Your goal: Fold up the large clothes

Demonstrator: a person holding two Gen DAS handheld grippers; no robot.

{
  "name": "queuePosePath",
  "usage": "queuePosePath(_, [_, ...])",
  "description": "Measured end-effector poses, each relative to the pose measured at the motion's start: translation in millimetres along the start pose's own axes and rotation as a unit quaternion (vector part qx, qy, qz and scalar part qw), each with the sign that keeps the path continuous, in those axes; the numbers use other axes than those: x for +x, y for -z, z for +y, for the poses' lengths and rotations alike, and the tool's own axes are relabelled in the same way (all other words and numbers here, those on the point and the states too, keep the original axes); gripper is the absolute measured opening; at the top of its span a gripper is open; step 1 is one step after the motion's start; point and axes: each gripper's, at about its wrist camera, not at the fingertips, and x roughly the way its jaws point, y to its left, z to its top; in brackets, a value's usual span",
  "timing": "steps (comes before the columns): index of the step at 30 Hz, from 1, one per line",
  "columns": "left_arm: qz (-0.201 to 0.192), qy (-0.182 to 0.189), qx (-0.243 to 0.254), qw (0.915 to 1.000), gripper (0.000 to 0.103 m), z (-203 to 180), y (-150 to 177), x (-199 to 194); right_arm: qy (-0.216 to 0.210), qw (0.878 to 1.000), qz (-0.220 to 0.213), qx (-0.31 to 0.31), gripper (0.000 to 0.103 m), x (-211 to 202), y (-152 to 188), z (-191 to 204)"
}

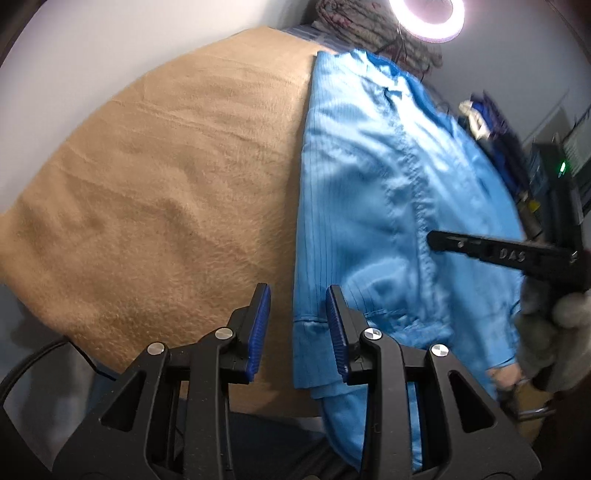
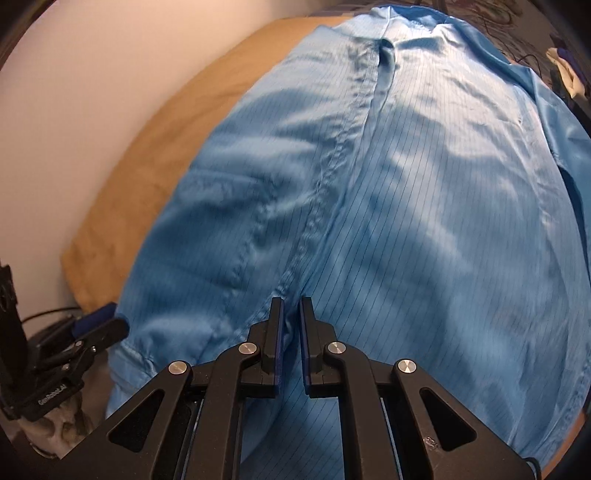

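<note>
A large shiny blue pinstriped garment [image 1: 399, 192] lies flat on a tan blanket [image 1: 166, 184], its zipper seam running lengthwise. My left gripper [image 1: 297, 295] is open, hovering over the garment's left hem edge with nothing between its blue pads. The right gripper shows in the left wrist view [image 1: 432, 240] as a black bar over the garment, held by a gloved hand. In the right wrist view the garment [image 2: 424, 184] fills the frame. My right gripper [image 2: 291, 302] sits over the bottom end of the zipper seam, its jaws nearly closed with a narrow gap and no cloth visibly pinched.
A ring light [image 1: 432, 14] glows at the far end beside a patterned quilt [image 1: 354, 22]. Dark equipment with a green light [image 1: 561, 170] stands to the right. A white wall [image 2: 74, 110] runs along the left. The left gripper [image 2: 92, 332] shows at the garment's lower left corner.
</note>
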Motion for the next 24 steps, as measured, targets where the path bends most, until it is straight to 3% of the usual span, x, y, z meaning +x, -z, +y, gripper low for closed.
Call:
queuePosePath(5, [-0.008, -0.028, 0.038, 0.9988, 0.031, -7.8, 4.9, 7.4, 0.013, 1.000, 0.000, 0.003, 0.007, -11.3, 7.7, 0.0])
queuePosePath(11, [-0.044, -0.007, 0.010, 0.9990, 0.031, 3.3, -5.6, -26.9, 0.005, 0.998, -0.063, 0.019, 0.007, -51.8, 14.7, -10.1])
queuePosePath(12, [-0.054, -0.002, 0.005, 0.9985, 0.031, 5.3, -8.3, -36.8, 0.009, 0.997, -0.080, 0.021, 0.012, -65.0, 18.8, -12.4])
queuePosePath(14, [-0.077, 0.005, 0.000, 0.9970, 0.031, 7.4, -13.5, -59.3, 0.021, 0.993, -0.118, 0.023, 0.030, -93.3, 30.3, -18.8])
queuePosePath(15, [-0.086, 0.008, 0.001, 0.9962, 0.031, 7.6, -15.8, -68.0, 0.026, 0.991, -0.132, 0.025, 0.045, -102.4, 34.0, -21.0])
queuePosePath(16, [-0.097, 0.010, 0.002, 0.9953, 0.031, 6.9, -18.0, -79.1, 0.035, 0.986, -0.159, 0.030, 0.049, -121.2, 43.7, -27.8])
queuePosePath(24, [-0.164, 0.038, 0.024, 0.9854, 0.031, -17.9, -37.3, -149.5, 0.078, 0.970, -0.214, 0.086, 0.049, -194.0, 85.3, -80.9])
